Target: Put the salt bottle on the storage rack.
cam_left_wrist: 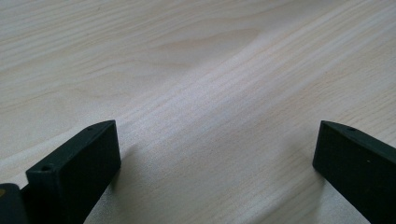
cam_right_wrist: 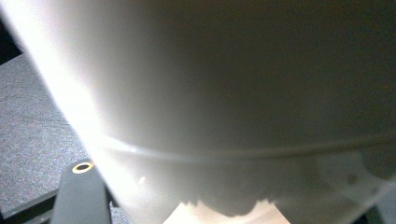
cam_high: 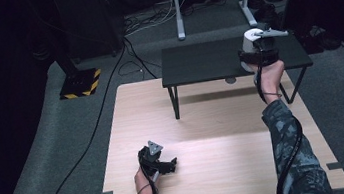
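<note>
Cup work is happening on the far right, where the right tool (cam_high: 260,45) is reaching over the small black shelf-like stand (cam_high: 206,62) that is standing on the light wooden desk (cam_high: 205,138), and the white paper cup (cam_high: 253,41) is sitting upright at the stand's right end, right at the tool's front. Looking along the right gripper view, the cup's white wall (cam_right_wrist: 224,84) is crowding the lens, one black jaw is pressing against its lower left side and the other is just peeking in at the bottom right corner, so the tool is looking pinched on the cup, though I am judging that from closeness rather than a clear squeeze. Meanwhile the left tool (cam_high: 166,166) is resting low over the near part of the desk, and in the left gripper view its jaws are standing wide apart with bare wood grain (cam_left_wrist: 210,93) between them, gripping nothing. For doing this step well, I would be keeping the squeeze gentle so the thin wall is not buckling, holding the cup level, and moving it straight so its base is not catching the stand's edge. No brand, label or writing is readable on the cup, the stand or either tool.
</note>
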`<state>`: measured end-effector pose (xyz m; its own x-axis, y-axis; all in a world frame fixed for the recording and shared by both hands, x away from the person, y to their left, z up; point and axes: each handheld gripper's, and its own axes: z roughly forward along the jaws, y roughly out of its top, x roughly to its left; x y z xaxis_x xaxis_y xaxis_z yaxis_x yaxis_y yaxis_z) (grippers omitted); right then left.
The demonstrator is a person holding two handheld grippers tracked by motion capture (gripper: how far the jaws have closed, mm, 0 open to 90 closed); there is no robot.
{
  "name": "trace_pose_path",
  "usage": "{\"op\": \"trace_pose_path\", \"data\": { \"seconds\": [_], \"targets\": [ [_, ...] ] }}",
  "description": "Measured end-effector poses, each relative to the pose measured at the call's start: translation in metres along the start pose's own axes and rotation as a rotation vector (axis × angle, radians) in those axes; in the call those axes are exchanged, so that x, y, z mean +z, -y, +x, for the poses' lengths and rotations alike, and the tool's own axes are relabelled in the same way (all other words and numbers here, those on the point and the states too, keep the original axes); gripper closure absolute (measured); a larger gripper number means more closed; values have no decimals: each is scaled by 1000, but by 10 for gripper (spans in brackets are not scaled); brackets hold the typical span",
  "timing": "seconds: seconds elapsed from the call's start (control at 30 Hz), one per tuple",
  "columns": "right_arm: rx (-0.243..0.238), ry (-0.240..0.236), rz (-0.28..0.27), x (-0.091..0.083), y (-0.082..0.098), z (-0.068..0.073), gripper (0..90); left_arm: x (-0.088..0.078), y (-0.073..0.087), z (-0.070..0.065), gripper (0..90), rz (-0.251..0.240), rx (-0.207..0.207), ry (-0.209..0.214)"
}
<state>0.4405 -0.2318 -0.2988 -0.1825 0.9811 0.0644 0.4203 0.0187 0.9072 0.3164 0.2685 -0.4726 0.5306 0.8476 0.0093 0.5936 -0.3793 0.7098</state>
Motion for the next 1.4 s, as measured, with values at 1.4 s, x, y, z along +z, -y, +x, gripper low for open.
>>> {"op": "trace_pose_path", "data": {
  "seconds": [1.4],
  "targets": [
    [67,126,252,-133,237,-36,0,0,0,-1,1,0,-2,-5]
  ]
}}
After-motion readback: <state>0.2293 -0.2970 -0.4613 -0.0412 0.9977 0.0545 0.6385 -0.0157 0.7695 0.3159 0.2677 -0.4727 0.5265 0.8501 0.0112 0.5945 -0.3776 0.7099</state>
